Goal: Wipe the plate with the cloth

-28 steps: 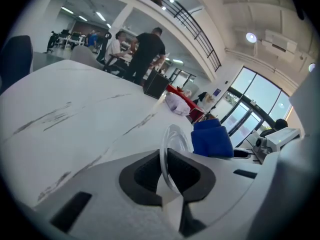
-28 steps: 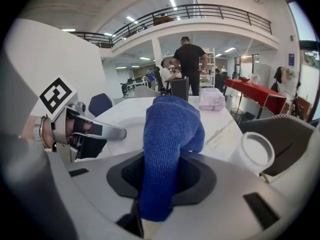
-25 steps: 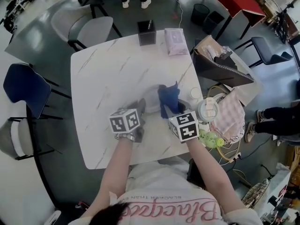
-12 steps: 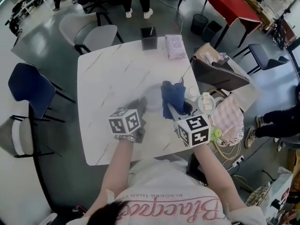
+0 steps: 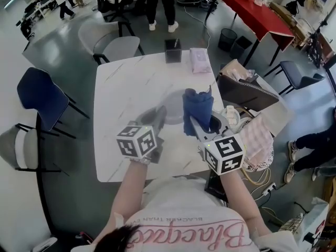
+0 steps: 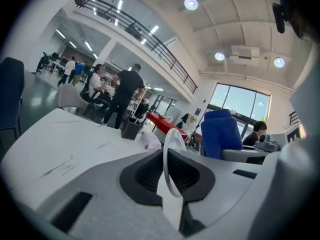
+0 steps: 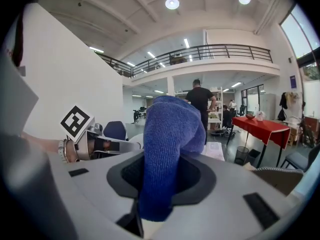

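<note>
My left gripper point(image 5: 157, 121) is shut on the rim of a clear, thin plate point(image 5: 170, 105), held up above the white marble table point(image 5: 121, 88). In the left gripper view the plate point(image 6: 167, 166) stands edge-on between the jaws of the left gripper point(image 6: 168, 156). My right gripper point(image 5: 202, 127) is shut on a bunched blue cloth point(image 5: 197, 109), which stands up just right of the plate. In the right gripper view the cloth point(image 7: 167, 149) fills the gap in the right gripper point(image 7: 162, 180), and the left gripper point(image 7: 95, 144) shows at the left. Whether cloth and plate touch I cannot tell.
A black box point(image 5: 172, 50) and a pink packet point(image 5: 200, 60) sit at the table's far edge. A brown bag point(image 5: 247, 88), a white lidded cup point(image 5: 231, 114) and a checked cloth point(image 5: 257, 135) crowd the right side. Chairs point(image 5: 39, 96) stand left; a person point(image 5: 157, 4) stands beyond.
Both grippers have risen from the tabletop toward the camera, carrying the plate and the blue cloth. The cloth now stands upright beside the plate.
</note>
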Available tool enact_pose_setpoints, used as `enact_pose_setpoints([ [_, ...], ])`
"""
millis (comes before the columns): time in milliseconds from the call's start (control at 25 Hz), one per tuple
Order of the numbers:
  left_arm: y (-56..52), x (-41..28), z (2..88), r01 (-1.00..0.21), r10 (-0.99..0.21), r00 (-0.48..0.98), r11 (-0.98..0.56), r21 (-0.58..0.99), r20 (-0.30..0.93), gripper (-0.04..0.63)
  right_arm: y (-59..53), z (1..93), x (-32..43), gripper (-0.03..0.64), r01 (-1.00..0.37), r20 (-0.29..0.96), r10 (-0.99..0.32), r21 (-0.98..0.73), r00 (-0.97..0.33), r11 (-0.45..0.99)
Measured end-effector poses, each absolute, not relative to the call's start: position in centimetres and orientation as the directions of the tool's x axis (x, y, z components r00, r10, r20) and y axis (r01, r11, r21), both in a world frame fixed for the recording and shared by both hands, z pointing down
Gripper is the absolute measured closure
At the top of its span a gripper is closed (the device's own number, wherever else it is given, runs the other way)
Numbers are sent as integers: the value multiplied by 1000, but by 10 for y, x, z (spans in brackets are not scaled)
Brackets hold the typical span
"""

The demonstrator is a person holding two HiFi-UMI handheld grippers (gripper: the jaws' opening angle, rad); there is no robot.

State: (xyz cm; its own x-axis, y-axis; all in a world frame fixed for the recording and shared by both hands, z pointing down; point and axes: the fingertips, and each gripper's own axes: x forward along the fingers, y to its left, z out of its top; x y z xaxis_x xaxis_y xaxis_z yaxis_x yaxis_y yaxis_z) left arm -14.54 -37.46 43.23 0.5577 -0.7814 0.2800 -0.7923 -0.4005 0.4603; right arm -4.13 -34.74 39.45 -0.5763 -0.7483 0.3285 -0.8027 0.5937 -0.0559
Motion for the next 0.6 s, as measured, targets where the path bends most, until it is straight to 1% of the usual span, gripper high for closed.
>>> enact_pose_setpoints([
  [240, -364, -151, 408, -799, -791, 560, -434, 416, 249, 571, -336, 364, -76, 506, -746, 274, -723, 30, -634, 665],
  [440, -353, -152, 401, -812, -792, 556, -452, 370, 252, 571, -325, 368, -113, 506, -669, 321, -670, 132, -670, 732],
  [600, -349, -153, 401, -825, -798, 545, -456, 332, 259, 571, -325, 376, -124, 508, -649, 347, -656, 154, -670, 745],
])
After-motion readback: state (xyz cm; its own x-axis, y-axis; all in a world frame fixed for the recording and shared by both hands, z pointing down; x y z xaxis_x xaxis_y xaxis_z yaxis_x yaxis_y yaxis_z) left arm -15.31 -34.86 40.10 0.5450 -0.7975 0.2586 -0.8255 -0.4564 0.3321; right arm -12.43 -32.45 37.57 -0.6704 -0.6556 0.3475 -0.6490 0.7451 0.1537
